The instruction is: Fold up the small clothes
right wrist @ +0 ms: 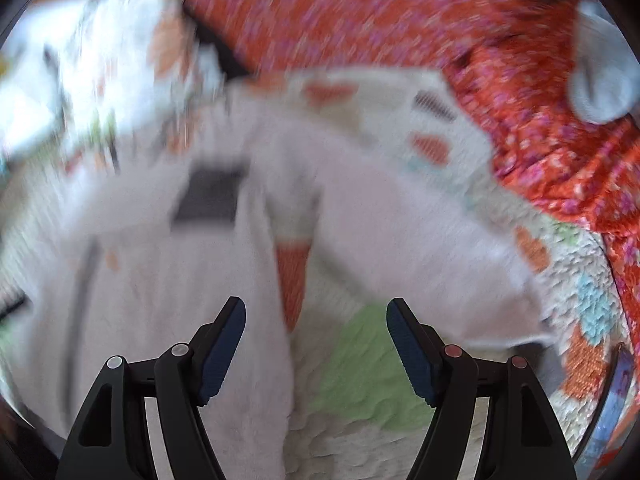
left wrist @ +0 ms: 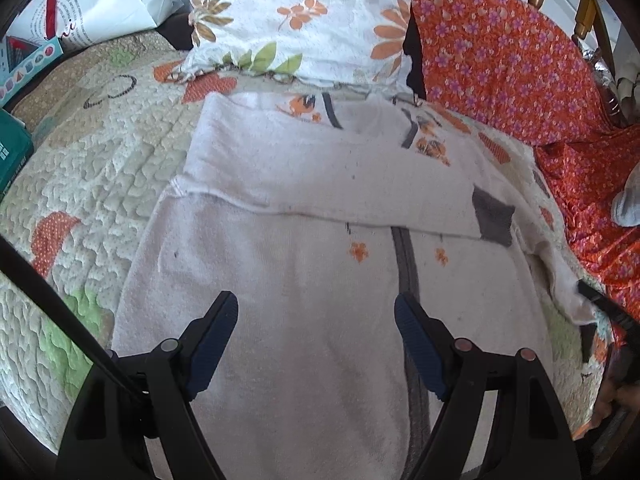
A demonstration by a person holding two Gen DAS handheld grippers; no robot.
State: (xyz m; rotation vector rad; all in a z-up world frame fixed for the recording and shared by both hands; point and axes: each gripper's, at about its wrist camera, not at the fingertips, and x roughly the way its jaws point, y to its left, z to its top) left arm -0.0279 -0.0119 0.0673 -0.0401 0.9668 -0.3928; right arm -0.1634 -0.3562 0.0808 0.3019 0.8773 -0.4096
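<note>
A small white garment point(left wrist: 288, 240) with tiny orange flowers and a grey stripe lies flat on the quilt; one sleeve with a grey cuff point(left wrist: 493, 216) is folded across its chest. My left gripper point(left wrist: 316, 312) hangs open just above its lower body, nothing between the pads. The right wrist view is motion-blurred: the same garment point(right wrist: 160, 264) fills the left side, its other sleeve point(right wrist: 420, 248) stretching out to the right over the quilt. My right gripper point(right wrist: 316, 314) is open above the gap between body and sleeve, holding nothing.
A quilted bedcover point(left wrist: 96, 184) lies under the garment. A floral pillow point(left wrist: 304, 16) is at the back, and an orange flowered cloth point(left wrist: 520, 64) covers the right side. A white bag point(left wrist: 100, 0) and boxes point(left wrist: 12, 152) sit at the left. A grey sock point(right wrist: 600, 80) rests on the orange cloth.
</note>
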